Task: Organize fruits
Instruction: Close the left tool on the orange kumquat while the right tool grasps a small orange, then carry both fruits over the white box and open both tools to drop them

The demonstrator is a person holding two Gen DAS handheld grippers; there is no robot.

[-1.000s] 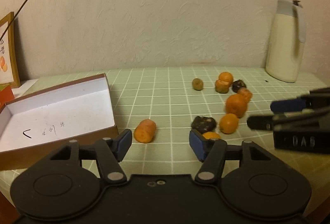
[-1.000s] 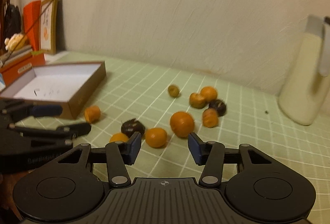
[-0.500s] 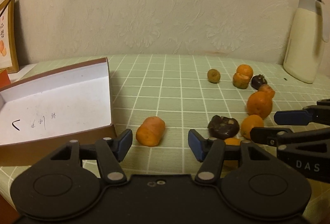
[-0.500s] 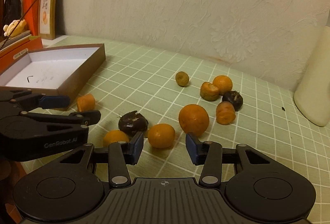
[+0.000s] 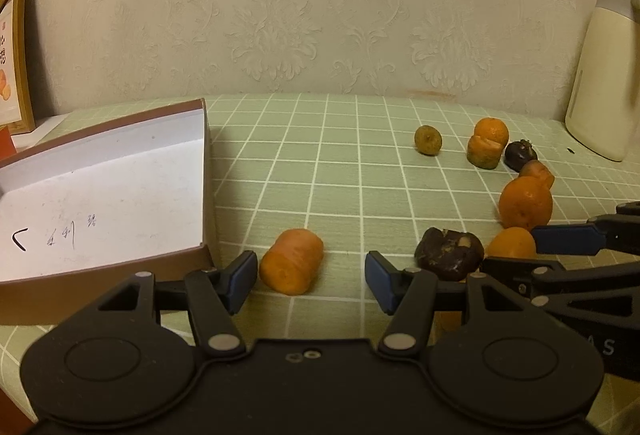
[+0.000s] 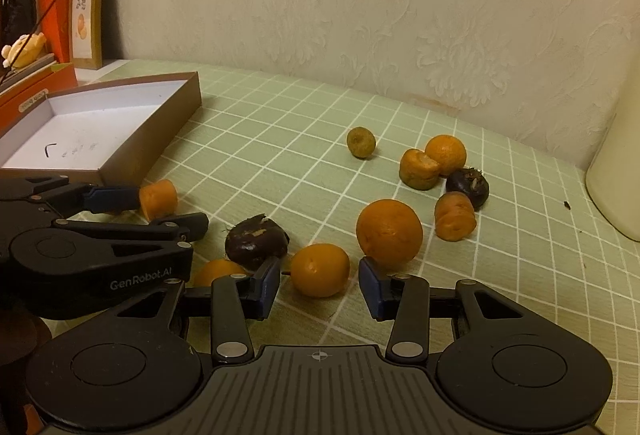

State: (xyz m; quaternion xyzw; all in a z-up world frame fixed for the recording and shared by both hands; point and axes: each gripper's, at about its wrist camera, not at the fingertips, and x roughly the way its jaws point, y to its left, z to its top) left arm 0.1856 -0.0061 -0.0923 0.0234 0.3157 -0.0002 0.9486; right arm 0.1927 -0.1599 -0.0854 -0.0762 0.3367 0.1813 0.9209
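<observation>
Left gripper (image 5: pixel 310 281) low over desk (image 5: pixel 340 171), jaws apart, nothing pressed; orange chunk (image 5: pixel 291 261) lies just ahead between its pads. Right gripper (image 6: pixel 318 285) jaws have just been closing, pads not touching; small orange fruit (image 6: pixel 320 269) sits between them. Box (image 5: pixel 100 191) at 9 o'clock, open. More fruit scattered toward 1 o'clock; dark fruit (image 6: pixel 256 243) beside the small orange fruit.

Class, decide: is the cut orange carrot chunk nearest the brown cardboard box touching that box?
Apart. The left wrist view shows the cut orange carrot chunk lying beside the brown cardboard box, with a strip of green checked tablecloth visible between them.
</observation>
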